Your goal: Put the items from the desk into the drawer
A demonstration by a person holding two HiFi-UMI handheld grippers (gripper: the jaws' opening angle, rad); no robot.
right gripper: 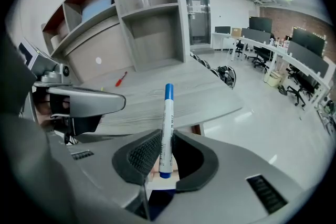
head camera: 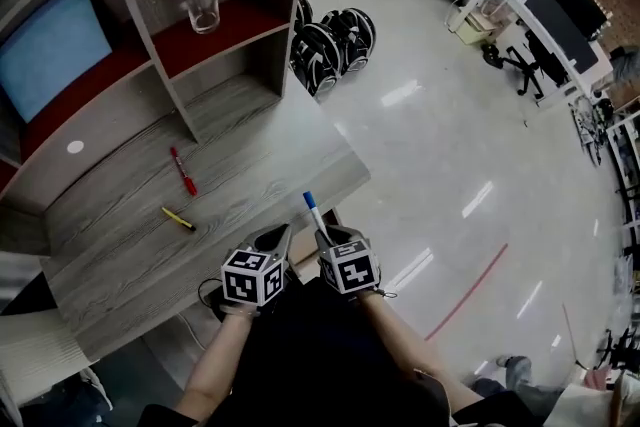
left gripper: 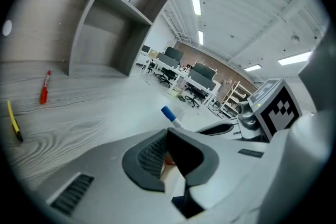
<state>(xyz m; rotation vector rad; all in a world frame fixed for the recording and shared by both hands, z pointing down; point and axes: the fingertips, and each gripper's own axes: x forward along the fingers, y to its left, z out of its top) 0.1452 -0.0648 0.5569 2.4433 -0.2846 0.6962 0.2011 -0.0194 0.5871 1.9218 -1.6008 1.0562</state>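
1. Right gripper [right gripper: 164, 159]: clenched on a white marker with a blue cap [right gripper: 167, 123], with the pads pressing its lower barrel. The marker stands up out of the jaws, cap end away from the hand.
2. Left gripper [left gripper: 169, 153]: jaws closed together, nothing between the pads. It hangs just beside the right gripper at the near edge of the grey wood-grain desk [head camera: 250, 150].
3. The marker is off the desktop, held over the desk's front corner.
4. On the desk, well apart from both grippers, are a slim red marker [head camera: 183, 171] and, nearer the person, a short yellow pen [head camera: 179, 219]. Both lie flat and do not touch.
5. Drawer: no view shows it plainly. A brownish patch under the desk's front edge, between the grippers, may belong to it. I cannot tell whether it is open.
6. Also noted: a clear drinking glass [head camera: 203, 0] stands upright in a red-floored compartment of the shelf unit [head camera: 150, 55], not on the desktop.
7. Step in hand, by my reading: one item is picked up and on its way to the drawer, and two more wait on the desk.
8. The next move needs the drawer open. If it is shut, the empty left gripper is free to pull it.
9. The right gripper would then lower the marker over the opening, tip it toward level and release it low, since a round barrel will likely roll.
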